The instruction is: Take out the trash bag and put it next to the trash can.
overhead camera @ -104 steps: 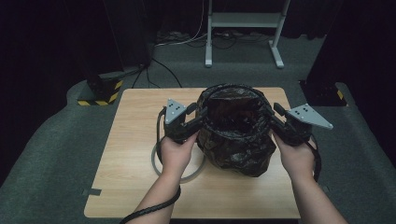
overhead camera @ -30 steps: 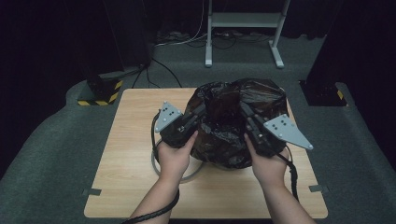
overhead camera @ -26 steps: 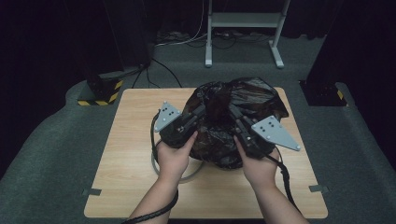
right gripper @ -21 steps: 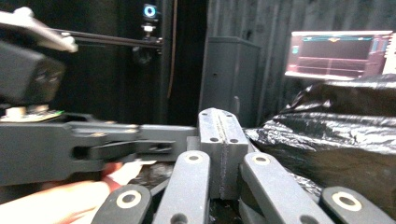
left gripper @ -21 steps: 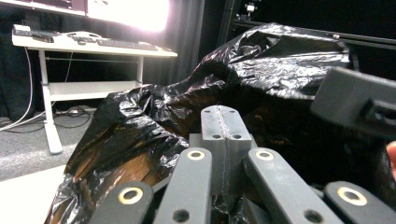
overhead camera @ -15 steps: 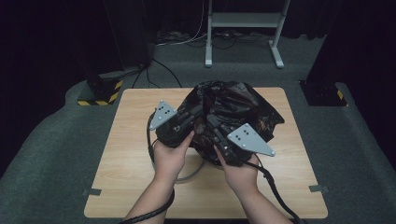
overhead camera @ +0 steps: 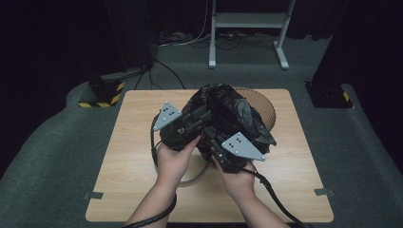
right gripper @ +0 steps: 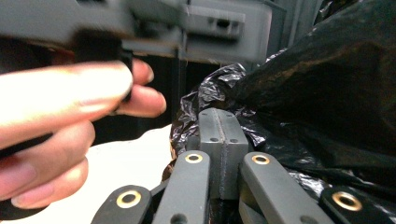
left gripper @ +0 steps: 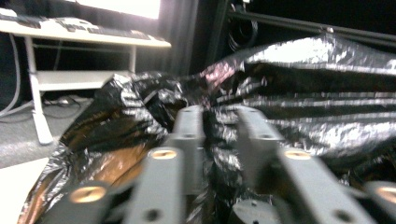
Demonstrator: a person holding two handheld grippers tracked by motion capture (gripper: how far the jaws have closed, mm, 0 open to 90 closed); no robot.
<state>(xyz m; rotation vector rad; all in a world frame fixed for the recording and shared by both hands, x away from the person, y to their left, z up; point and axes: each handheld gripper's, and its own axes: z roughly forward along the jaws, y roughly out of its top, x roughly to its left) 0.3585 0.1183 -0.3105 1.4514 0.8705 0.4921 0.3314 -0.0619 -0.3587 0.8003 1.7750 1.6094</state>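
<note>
The left gripper (overhead camera: pixel 202 115) had just been opening, its jaws standing apart with a fold of the black bag (overhead camera: pixel 237 114) between them but unpressed; the right gripper (overhead camera: pixel 212 139) sat clamped on bag film just beside it. The bag slumped over a brown basket (overhead camera: pixel 269 110) mid-table (overhead camera: pixel 142 156); judged well done, the gathered mouth should stay bunched while regripping; the basket's body stayed hidden.
</note>
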